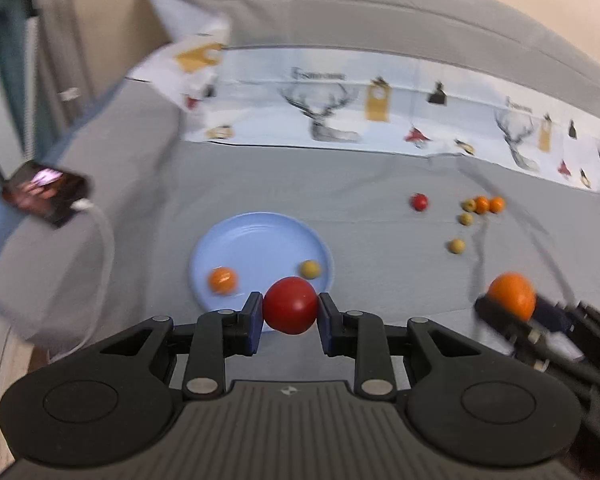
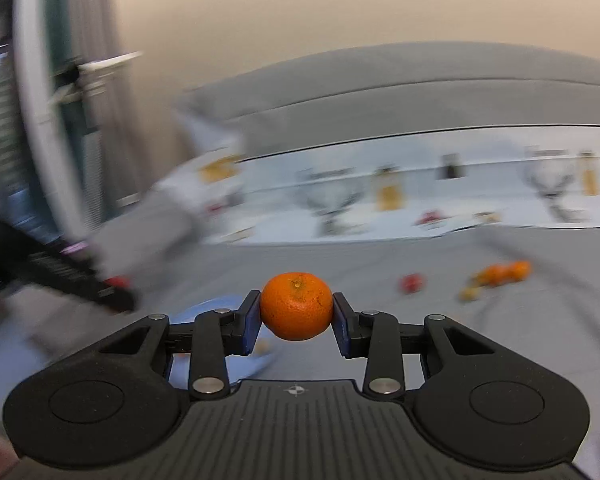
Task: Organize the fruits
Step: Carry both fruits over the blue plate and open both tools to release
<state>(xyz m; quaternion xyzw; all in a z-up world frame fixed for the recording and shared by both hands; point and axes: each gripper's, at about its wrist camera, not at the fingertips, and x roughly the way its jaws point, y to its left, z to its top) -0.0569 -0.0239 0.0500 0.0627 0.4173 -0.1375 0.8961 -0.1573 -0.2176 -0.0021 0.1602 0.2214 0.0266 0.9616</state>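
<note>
While the left gripper (image 1: 290, 312) clamps a red fruit (image 1: 290, 310) at the blue plate's (image 1: 260, 236) near rim, the right gripper (image 2: 296, 312) grips a tangerine (image 2: 296, 305). Only the left view shows an orange fruit (image 1: 222, 280) and a green fruit (image 1: 310, 269) on that plate.

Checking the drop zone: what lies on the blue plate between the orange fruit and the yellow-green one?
Nothing: in the left wrist view, the blue plate is bare between the orange fruit and the yellow-green fruit.
</note>
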